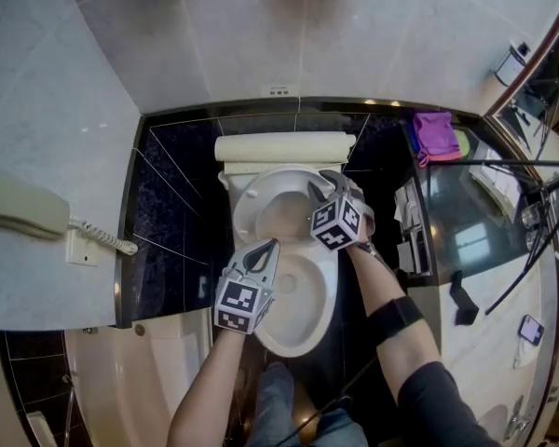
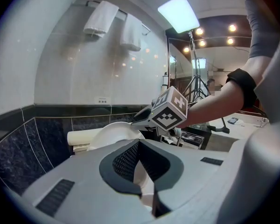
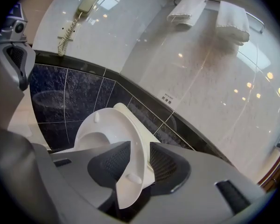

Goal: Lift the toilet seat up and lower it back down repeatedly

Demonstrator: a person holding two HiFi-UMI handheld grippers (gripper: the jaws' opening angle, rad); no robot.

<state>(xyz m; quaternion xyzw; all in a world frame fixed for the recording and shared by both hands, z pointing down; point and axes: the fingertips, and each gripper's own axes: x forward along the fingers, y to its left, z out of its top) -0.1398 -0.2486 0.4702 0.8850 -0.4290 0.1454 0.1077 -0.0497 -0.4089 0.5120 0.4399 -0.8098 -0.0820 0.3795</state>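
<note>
The white toilet seat (image 1: pixel 250 201) stands half raised over the bowl (image 1: pixel 298 329), tilted back toward the cream lid (image 1: pixel 284 147). My right gripper (image 1: pixel 324 186) is at the seat's right rim. In the right gripper view the seat's edge (image 3: pixel 126 143) runs between the two pads, and the right gripper (image 3: pixel 139 160) is shut on it. My left gripper (image 1: pixel 268 247) hovers over the bowl's left rim below the seat, tips together, holding nothing. In the left gripper view the left gripper (image 2: pixel 139 146) points at the seat (image 2: pixel 114 132), with the right gripper's marker cube (image 2: pixel 170 113) beyond.
Dark tiled walls (image 1: pixel 172 203) box in the toilet on both sides. A wall phone (image 1: pixel 23 208) hangs at left. A purple cloth (image 1: pixel 435 133) and a glass-topped counter (image 1: pixel 475 231) are at right. Towels (image 3: pixel 186 8) hang on the rear wall. The person's legs (image 1: pixel 279 408) stand before the bowl.
</note>
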